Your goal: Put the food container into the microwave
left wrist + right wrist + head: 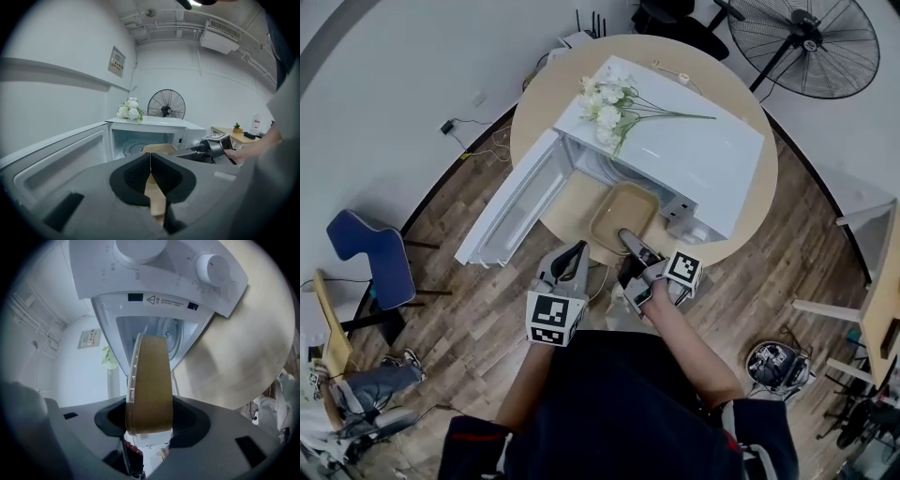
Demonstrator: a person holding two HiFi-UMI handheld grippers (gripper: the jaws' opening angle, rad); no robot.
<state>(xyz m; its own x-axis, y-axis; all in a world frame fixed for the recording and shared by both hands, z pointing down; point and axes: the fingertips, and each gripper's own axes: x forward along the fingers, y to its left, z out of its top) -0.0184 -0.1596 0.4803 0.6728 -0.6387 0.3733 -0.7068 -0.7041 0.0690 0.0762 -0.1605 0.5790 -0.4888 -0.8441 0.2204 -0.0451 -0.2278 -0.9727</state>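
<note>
One food container (149, 385) between jaws of right gripper (149, 423), before microwave (154, 291).

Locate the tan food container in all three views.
Head view: tan rectangular food container at centre, held by the right hand-held gripper.
Left gripper view: container at centre, just above the shut jaws.
Right gripper view: container at centre, edge-on, clamped between the jaws.
Shared landmark: open white microwave, just behind it.
</note>
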